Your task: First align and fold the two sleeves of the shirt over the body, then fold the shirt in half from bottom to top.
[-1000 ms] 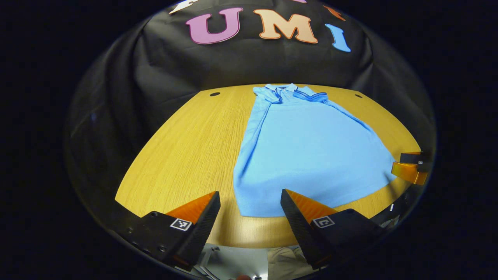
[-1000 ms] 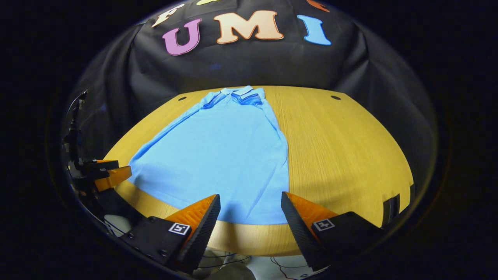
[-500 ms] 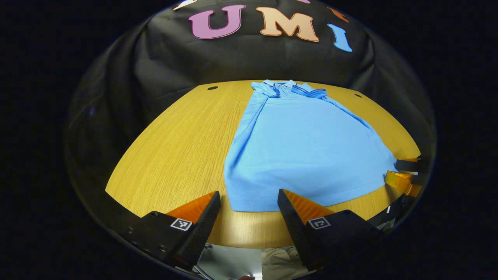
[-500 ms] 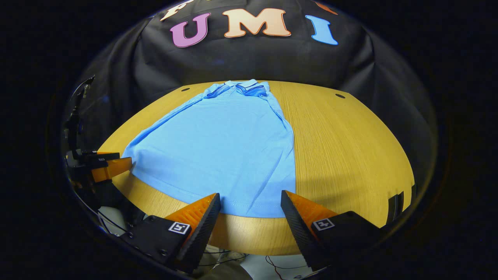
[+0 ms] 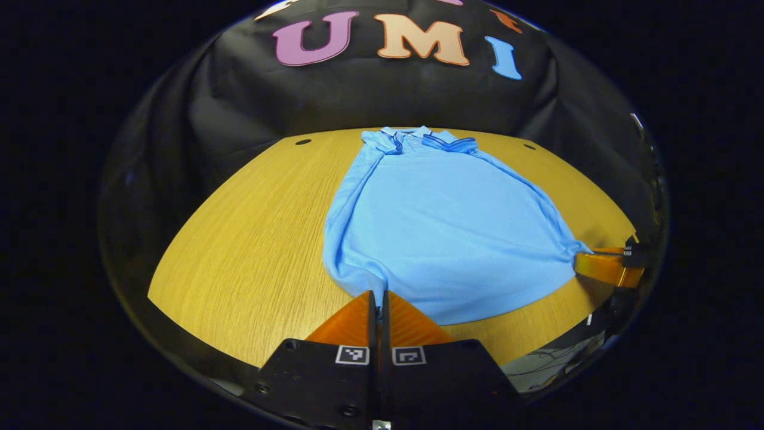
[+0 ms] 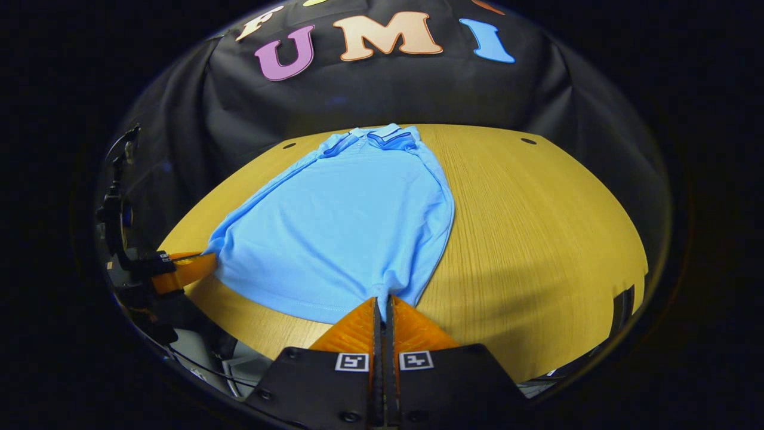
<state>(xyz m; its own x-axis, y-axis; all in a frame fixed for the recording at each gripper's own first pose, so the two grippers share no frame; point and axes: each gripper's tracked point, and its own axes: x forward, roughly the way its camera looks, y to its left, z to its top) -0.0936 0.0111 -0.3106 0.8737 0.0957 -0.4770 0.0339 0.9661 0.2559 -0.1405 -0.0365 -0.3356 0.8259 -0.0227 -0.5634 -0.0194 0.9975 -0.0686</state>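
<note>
both pairs of tongs, wide apart half a second ago with the hem lying loose between their fingers, have now come together on the cloth, and the bottom corners of the shirt have bunched toward them. the desk (image 5: 250, 227), a wood-grain top with a rounded near edge, carries the light blue shirt (image 5: 441, 233), which lies flat on its back half with the collar (image 5: 427, 138) at the far side by the black cloth wall and both sleeves already folded in over the body. the hem runs along the near edge of the desk, pulled into small puckers at each bottom corner. the left tongs (image 5: 377, 304) are pressed together on the left bottom corner of the hem. the right tongs (image 6: 382, 307) are likewise pinched tight on the right bottom corner; they also show far off in the left gripper view, at the shirt's other corner.
</note>
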